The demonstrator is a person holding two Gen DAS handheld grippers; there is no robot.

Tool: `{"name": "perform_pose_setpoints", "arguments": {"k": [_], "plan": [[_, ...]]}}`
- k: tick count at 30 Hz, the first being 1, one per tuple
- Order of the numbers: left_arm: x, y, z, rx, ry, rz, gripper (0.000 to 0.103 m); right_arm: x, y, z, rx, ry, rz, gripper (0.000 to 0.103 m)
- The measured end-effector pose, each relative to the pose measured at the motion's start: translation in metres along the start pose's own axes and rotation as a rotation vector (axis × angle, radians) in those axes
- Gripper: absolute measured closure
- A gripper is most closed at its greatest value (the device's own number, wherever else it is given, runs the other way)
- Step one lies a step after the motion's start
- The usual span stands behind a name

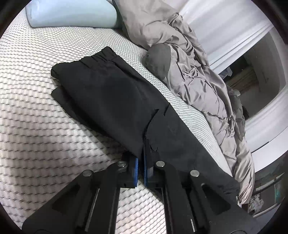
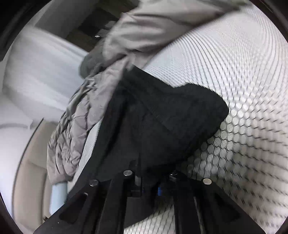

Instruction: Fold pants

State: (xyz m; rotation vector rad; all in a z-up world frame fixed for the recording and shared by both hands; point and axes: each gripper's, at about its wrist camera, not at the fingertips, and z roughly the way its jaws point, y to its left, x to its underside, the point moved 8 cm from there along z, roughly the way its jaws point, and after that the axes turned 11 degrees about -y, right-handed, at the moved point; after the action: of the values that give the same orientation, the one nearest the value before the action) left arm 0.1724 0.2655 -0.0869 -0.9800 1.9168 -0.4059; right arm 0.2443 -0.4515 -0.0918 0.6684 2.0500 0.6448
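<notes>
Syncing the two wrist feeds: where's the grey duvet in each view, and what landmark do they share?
Left wrist: grey duvet runs down the right side, from top centre to lower right, beside the black pants.
Right wrist: grey duvet sits on the left and upper centre, blurred, left of the black pants.
Shared landmark: the honeycomb-patterned mattress under the pants, in both views.

It was a home bedroom: a bare mattress with a grey-white honeycomb quilted cover [image 1: 36, 108] filled the lower left of the frame. A pale blue pillow [image 1: 72, 12] lay at upper left, beside a rumpled taupe duvet [image 1: 198, 72], with white panelled doors [image 1: 225, 23] at upper right.
</notes>
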Motion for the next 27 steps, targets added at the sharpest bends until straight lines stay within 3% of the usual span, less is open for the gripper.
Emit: {"name": "perform_pose_setpoints", "arguments": {"k": [3,6,9,12,14,16,18,20,21,22,25,27], "plan": [[0.0,0.007,-0.019,0.002,-0.003,0.032,0.101,0.014,0.008,-0.029,0.005,-0.026,-0.082,0.096],[0.004,0.016,-0.046,0.016,-0.006,0.042,0.101,0.027,0.006,-0.056,0.006,-0.012,-0.076,0.096],[0.018,0.032,-0.07,-0.022,-0.009,0.1,0.101,0.053,-0.011,-0.081,0.071,0.037,-0.069,0.096],[0.03,0.043,-0.079,-0.066,0.019,0.126,0.1,0.077,-0.026,-0.092,0.129,0.086,-0.149,0.091],[0.027,0.041,-0.088,-0.062,0.002,0.128,0.1,0.072,-0.025,-0.101,0.109,0.074,-0.142,0.076],[0.022,0.037,-0.099,-0.055,-0.032,0.139,0.09,0.056,-0.028,-0.117,0.097,0.005,-0.1,0.037],[0.017,0.03,-0.108,-0.055,-0.07,0.15,0.078,0.041,-0.039,-0.127,0.1,-0.074,-0.03,0.029],[0.016,0.025,-0.114,-0.038,-0.079,0.129,0.067,0.029,-0.054,-0.126,0.084,-0.11,0.073,0.03],[0.014,0.021,-0.112,-0.037,-0.079,0.123,0.061,0.026,-0.058,-0.122,0.073,-0.11,0.112,0.039],[0.015,0.019,-0.112,-0.04,-0.078,0.117,0.058,0.026,-0.063,-0.117,0.075,-0.089,0.134,0.059],[0.015,0.014,-0.112,-0.049,-0.079,0.103,0.057,0.028,-0.069,-0.112,0.086,-0.06,0.128,0.082],[0.014,0.015,-0.113,-0.05,-0.081,0.087,0.057,0.024,-0.055,-0.126,0.065,-0.099,0.078,0.087]]}}
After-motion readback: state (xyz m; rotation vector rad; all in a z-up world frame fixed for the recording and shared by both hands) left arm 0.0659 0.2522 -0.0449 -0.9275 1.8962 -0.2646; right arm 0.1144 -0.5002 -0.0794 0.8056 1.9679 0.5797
